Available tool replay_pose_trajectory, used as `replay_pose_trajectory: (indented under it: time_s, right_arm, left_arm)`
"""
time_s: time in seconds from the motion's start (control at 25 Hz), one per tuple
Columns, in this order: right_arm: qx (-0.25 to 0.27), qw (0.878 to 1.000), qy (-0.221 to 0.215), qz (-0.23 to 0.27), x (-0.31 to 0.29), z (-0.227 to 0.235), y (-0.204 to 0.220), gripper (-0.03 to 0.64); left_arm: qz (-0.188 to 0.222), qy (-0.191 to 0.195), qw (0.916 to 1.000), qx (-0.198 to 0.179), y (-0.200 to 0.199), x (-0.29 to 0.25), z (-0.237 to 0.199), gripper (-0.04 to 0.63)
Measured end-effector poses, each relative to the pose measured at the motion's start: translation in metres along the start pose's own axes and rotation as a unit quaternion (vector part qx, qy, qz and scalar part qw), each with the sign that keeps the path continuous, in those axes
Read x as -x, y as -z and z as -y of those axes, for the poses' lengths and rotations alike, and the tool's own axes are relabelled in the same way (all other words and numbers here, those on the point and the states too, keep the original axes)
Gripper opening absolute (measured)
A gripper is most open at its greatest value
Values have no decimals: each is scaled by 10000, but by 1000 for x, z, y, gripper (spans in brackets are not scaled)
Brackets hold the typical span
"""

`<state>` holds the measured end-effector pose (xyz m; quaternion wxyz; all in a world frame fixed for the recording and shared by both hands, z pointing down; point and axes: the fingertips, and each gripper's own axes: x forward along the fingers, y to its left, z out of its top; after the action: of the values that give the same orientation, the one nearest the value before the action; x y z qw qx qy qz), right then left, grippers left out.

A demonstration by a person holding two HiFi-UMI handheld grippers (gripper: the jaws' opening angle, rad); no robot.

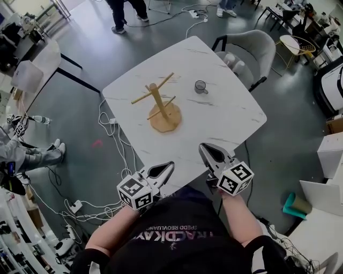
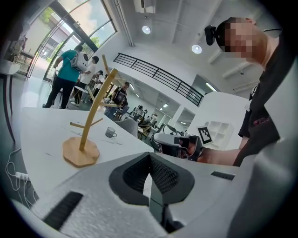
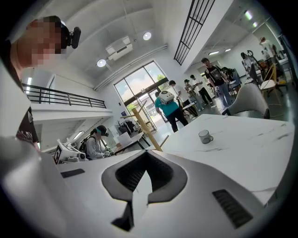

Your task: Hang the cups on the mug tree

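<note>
A wooden mug tree (image 1: 161, 107) stands near the middle of the white marble table (image 1: 225, 115), with no cup on its pegs. A small grey cup (image 1: 200, 86) sits upright on the table to the tree's far right. Both show in the left gripper view, tree (image 2: 86, 135) and cup (image 2: 111, 133), and in the right gripper view, cup (image 3: 204, 136) and tree (image 3: 144, 128). My left gripper (image 1: 169, 166) hovers at the table's near edge, jaws together and holding nothing (image 2: 150, 157). My right gripper (image 1: 203, 146) is over the near edge too, also shut and empty (image 3: 146, 157).
A grey chair (image 1: 252, 48) stands at the table's far right side. Cables and power strips (image 1: 110, 134) lie on the floor to the left. Another white table (image 1: 37, 69) is at the far left. People stand beyond the far end of the room (image 1: 126, 13).
</note>
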<state>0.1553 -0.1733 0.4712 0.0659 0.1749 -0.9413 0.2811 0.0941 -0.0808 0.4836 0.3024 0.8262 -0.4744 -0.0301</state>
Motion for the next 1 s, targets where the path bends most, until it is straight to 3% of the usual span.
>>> replay_pose_trajectory:
  time_s: [0.36,1.0]
  right_arm:
    - [212,9993,94,-280,-24,70,-8,10]
    - [996,9901,737,-657,-75,176,-21,15]
  left_arm:
    - [-233,-254,9993,-110,-6,-37,-13,-3]
    - [-567,-216,9982,19,6,-61,-31,-3]
